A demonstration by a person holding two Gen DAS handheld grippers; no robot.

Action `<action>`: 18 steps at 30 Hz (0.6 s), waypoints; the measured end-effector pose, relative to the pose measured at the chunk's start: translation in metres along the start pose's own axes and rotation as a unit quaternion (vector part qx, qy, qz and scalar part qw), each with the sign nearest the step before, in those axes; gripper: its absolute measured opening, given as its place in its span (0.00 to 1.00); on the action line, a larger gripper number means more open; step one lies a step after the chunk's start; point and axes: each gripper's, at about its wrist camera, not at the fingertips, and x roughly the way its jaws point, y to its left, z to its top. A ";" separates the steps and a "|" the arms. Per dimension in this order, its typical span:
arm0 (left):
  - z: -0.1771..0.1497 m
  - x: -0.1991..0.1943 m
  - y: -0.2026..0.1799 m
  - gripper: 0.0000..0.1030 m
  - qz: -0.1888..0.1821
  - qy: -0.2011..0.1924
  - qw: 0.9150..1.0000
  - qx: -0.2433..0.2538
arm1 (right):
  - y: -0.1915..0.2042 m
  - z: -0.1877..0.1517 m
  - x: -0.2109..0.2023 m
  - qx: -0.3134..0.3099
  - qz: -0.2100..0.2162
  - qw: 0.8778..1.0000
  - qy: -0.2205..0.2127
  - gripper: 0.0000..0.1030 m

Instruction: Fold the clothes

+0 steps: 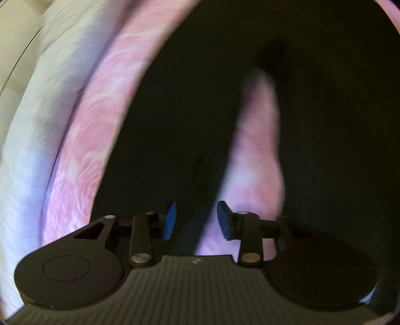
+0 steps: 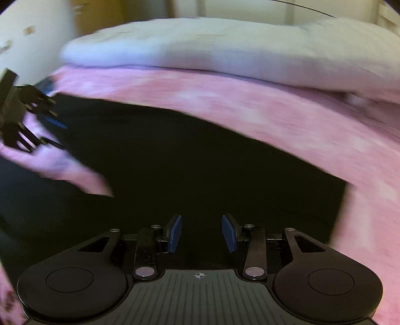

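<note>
Both tongs open, nothing pinched. Left gripper (image 1: pixel 196 220): blue pads (image 1: pixel 170 220) parted, gap empty, hanging over the black garment (image 1: pixel 200 112) with a wedge of pink bedspread (image 1: pixel 257 155) showing past the right-hand pad. Right gripper (image 2: pixel 202 233): blue pads (image 2: pixel 175 233) likewise apart, only dark cloth behind the gap, no fabric between them. Black garment (image 2: pixel 187 162) spread flat on the pink mottled bedspread (image 2: pixel 275 112), filling most of both wrist views; looks like trousers, given the pink wedge splitting the dark cloth into two lengths in the left wrist view, but too blurred to be sure. Straight cut edge of the garment visible at right in the right wrist view, pink cover just beyond it. In the same view a pink strip cuts across the dark cloth at left, just below the left gripper (image 2: pixel 47 120), which sits at the far left edge, over the garment's border, blurred; jaw stance unreadable from that angle, clear only from its own camera. White pillow (image 2: pixel 225 50) lying along the far side of the bedspread, touching it, well apart from the garment; same pillow (image 1: pixel 37 125) curving down the left side of the left wrist view, beside the pink band. Pale wall and a yellowish panel (image 2: pixel 100 17) behind the pillow, thin dark cable (image 2: pixel 302 8) across the top right. Heavy motion blur in both frames, fine detail of cloth texture and seams not readable.
</note>
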 end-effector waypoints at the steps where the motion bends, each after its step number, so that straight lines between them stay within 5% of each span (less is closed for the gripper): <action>1: -0.004 0.005 -0.010 0.28 0.014 0.005 1.000 0.020 | 0.019 0.005 0.009 -0.015 0.009 1.000 -0.003 0.39; 7: -0.018 0.037 -0.030 0.28 0.076 -0.001 0.994 0.080 | 0.103 0.031 0.067 -0.164 0.029 0.986 0.003 0.39; 9: -0.020 0.044 -0.030 0.06 0.096 -0.006 0.991 0.094 | 0.120 0.032 0.089 -0.234 0.013 0.972 0.019 0.39; 11: -0.022 0.044 -0.023 0.02 0.094 -0.010 0.993 0.075 | 0.124 0.034 0.105 -0.277 -0.008 0.960 0.035 0.39; 15: -0.030 0.026 -0.018 0.00 0.087 -0.039 0.994 0.058 | 0.085 0.058 0.107 -0.139 -0.001 0.989 0.049 0.38; 18: -0.040 0.013 -0.021 0.00 0.087 -0.055 0.992 0.071 | 0.055 0.064 0.107 -0.013 0.038 0.997 0.063 0.38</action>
